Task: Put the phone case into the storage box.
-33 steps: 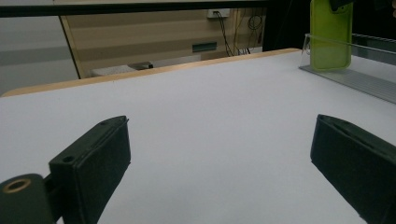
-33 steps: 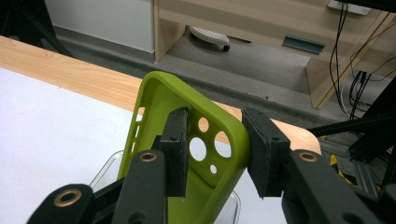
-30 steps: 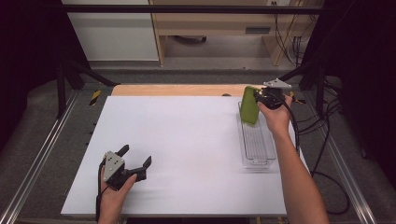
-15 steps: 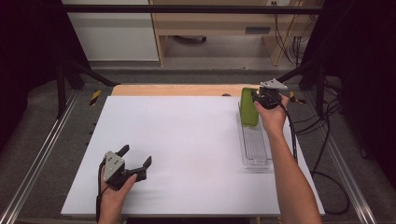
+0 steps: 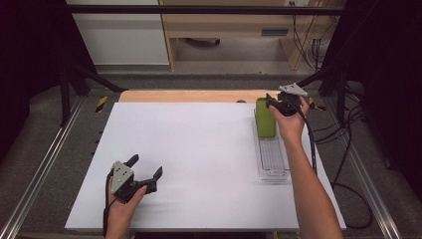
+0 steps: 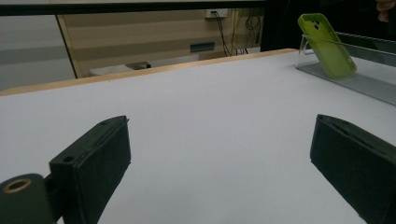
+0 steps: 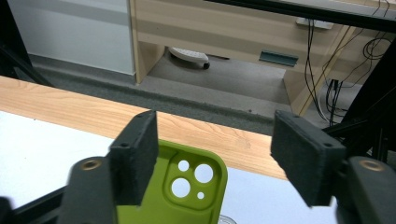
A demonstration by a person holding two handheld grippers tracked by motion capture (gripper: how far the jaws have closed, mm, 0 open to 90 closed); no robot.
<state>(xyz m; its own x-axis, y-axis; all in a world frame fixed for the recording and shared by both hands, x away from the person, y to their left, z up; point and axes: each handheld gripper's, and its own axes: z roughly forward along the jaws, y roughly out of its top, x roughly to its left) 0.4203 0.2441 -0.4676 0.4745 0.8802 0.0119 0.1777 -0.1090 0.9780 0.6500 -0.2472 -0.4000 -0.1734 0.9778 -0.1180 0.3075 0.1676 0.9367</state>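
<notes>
- Phone case (image 5: 265,117), lime green, is leaned at a tilt on the far end of the clear plastic tray (image 5: 272,158), near the right far corner of the white table top (image 5: 199,159); its camera cut-outs are seen at the upper end.
- Right gripper (image 5: 274,102) is held just over the top edge of the case; its jaws have just been opening, and now stand apart with the case below and between them, not pressed by the pads.
- Release looks to be the step in hand: the withdrawal is best made straight up and away, so that the leaning case is not brushed and tipped off its rest.
- Left gripper (image 5: 147,168) is held low near the front left of the table, jaws wide apart, nothing between them.
- A wooden strip (image 5: 189,95) borders the far edge of the table; beyond are grey floor, a wooden desk (image 7: 261,32) and hanging cables (image 5: 318,50).
</notes>
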